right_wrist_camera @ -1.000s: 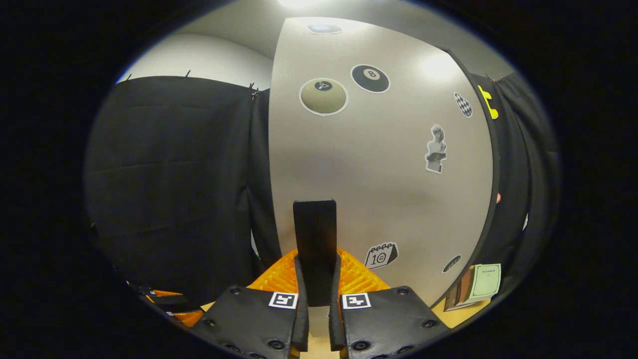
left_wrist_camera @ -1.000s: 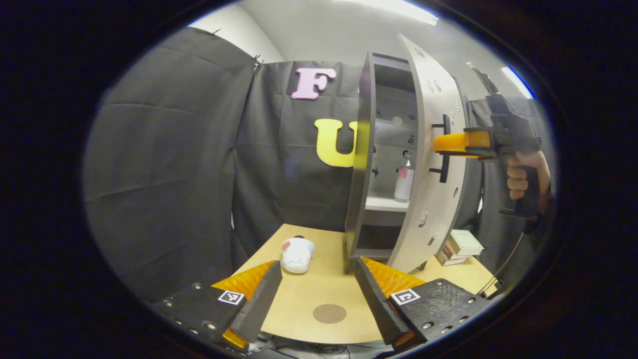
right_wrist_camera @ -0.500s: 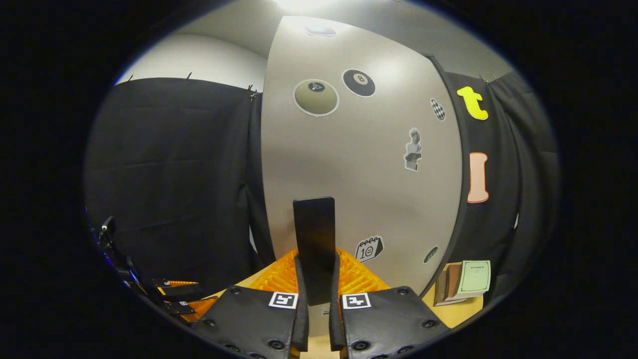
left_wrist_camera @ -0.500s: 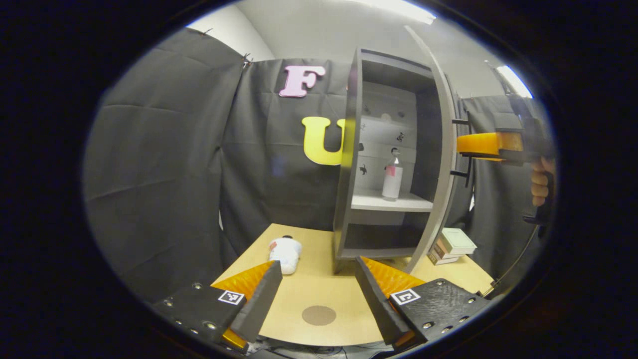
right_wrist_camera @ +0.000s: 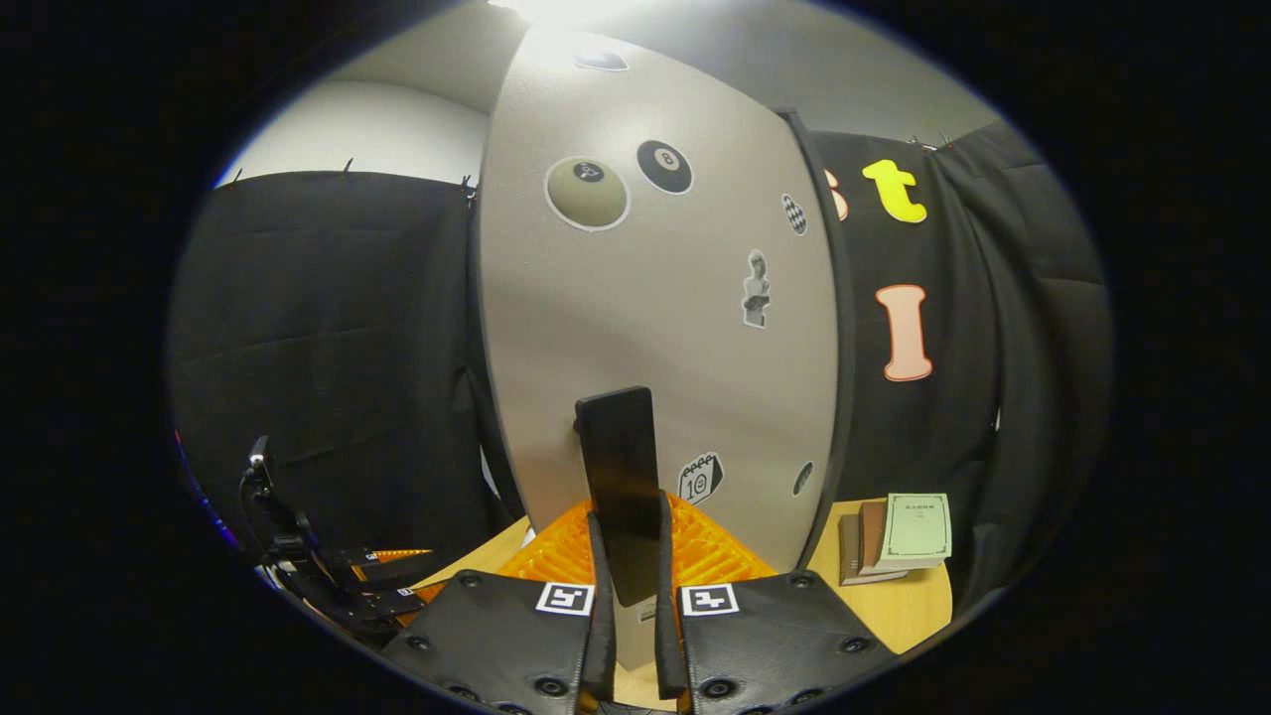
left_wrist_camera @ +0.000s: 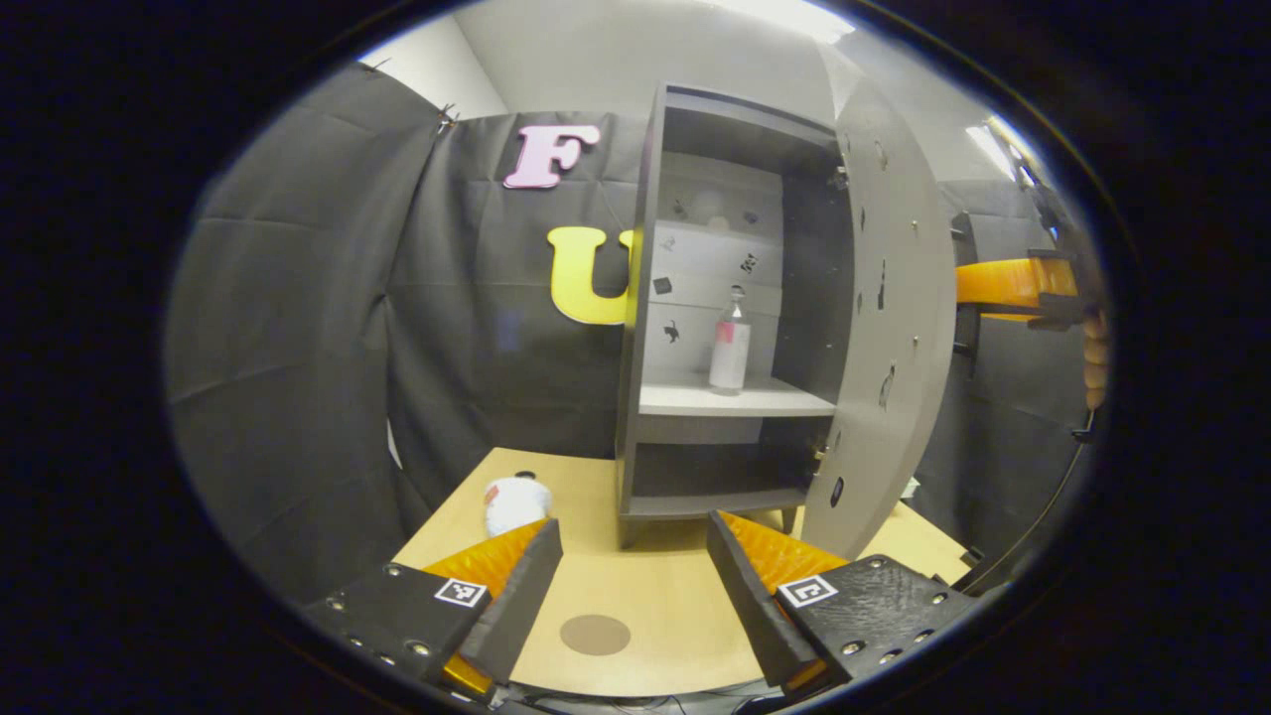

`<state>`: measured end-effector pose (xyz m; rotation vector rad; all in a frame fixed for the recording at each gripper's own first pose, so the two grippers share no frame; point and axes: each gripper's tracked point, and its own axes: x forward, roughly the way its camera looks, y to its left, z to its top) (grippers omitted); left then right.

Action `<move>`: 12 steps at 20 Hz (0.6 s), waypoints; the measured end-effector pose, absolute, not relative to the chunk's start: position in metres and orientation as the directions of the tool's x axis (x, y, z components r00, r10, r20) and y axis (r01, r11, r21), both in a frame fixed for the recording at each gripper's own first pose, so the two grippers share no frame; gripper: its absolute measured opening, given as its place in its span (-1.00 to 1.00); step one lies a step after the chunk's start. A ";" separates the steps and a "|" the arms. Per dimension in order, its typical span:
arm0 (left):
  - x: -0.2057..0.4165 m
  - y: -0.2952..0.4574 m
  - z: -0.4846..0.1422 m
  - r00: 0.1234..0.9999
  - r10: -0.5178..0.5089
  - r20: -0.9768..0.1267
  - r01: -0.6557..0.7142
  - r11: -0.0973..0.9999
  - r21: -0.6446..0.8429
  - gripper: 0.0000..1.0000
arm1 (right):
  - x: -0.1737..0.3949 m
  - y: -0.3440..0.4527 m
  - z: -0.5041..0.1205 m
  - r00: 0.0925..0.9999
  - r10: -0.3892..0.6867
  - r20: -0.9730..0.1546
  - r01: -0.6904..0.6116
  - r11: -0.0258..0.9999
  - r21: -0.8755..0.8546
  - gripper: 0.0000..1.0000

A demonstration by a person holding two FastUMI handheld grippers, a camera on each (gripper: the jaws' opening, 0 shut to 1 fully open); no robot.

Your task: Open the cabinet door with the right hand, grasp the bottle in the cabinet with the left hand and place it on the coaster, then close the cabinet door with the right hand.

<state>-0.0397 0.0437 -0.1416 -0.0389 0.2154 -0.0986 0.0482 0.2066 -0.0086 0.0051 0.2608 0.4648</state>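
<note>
Fingers of the left gripper (left_wrist_camera: 631,596) spread wide, holding nothing, low centre of the left gripper view. Bottle (left_wrist_camera: 730,341) stands upright on the cabinet shelf (left_wrist_camera: 735,399), above and slightly right of the gap, long axis vertical, door (left_wrist_camera: 884,328) swung clear. Coaster (left_wrist_camera: 595,634) lies on the surface (left_wrist_camera: 655,596) between the fingers. Right gripper (right_wrist_camera: 626,636) is clamped on the door handle (right_wrist_camera: 618,467), so left has the free reach.

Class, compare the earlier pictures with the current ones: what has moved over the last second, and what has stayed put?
The cabinet door has swung wider open, pulled by the right gripper, which stays shut on the handle. The bottle on the shelf is now fully exposed. The left gripper stays open above the table; the coaster is unmoved.
</note>
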 end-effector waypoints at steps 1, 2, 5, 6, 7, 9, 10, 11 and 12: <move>-0.040 0.041 -0.142 0.970 -0.116 -0.215 0.107 0.993 -0.050 0.82 | 0.048 0.204 -0.008 0.868 0.429 -0.250 -0.430 0.901 0.053 -0.64; -0.041 0.038 -0.142 0.967 -0.129 -0.218 0.121 0.991 -0.051 0.82 | 0.046 0.200 -0.008 0.876 0.414 -0.248 -0.418 0.908 0.041 -0.64; -0.042 0.033 -0.144 0.959 -0.170 -0.225 0.163 0.985 -0.049 0.84 | 0.045 0.192 -0.007 0.893 0.378 -0.245 -0.382 0.924 0.034 -0.64; -0.042 0.031 -0.144 0.957 -0.183 -0.226 0.177 0.983 -0.047 0.81 | 0.043 0.190 -0.007 0.898 0.365 -0.246 -0.367 0.929 0.040 -0.64; -0.042 0.030 -0.145 0.955 -0.193 -0.225 0.188 0.981 -0.045 0.83 | 0.041 0.187 -0.007 0.904 0.348 -0.248 -0.348 0.936 0.047 -0.67; -0.042 0.028 -0.145 0.951 -0.208 -0.227 0.204 0.978 -0.039 0.84 | 0.035 0.179 -0.007 0.918 0.304 -0.254 -0.308 0.951 0.026 -0.65; -0.043 0.027 -0.145 0.949 -0.217 -0.228 0.214 0.976 -0.039 0.84 | 0.031 0.174 -0.008 0.923 0.281 -0.262 -0.289 0.957 0.008 -0.65; -0.043 0.025 -0.146 0.946 -0.226 -0.231 0.223 0.974 -0.042 0.84 | 0.025 0.168 -0.011 0.926 0.260 -0.275 -0.271 0.962 -0.004 -0.65; -0.045 0.022 -0.147 0.943 -0.237 -0.232 0.232 0.972 -0.047 0.84 | 0.022 0.163 -0.016 0.924 0.244 -0.293 -0.256 0.967 -0.002 -0.65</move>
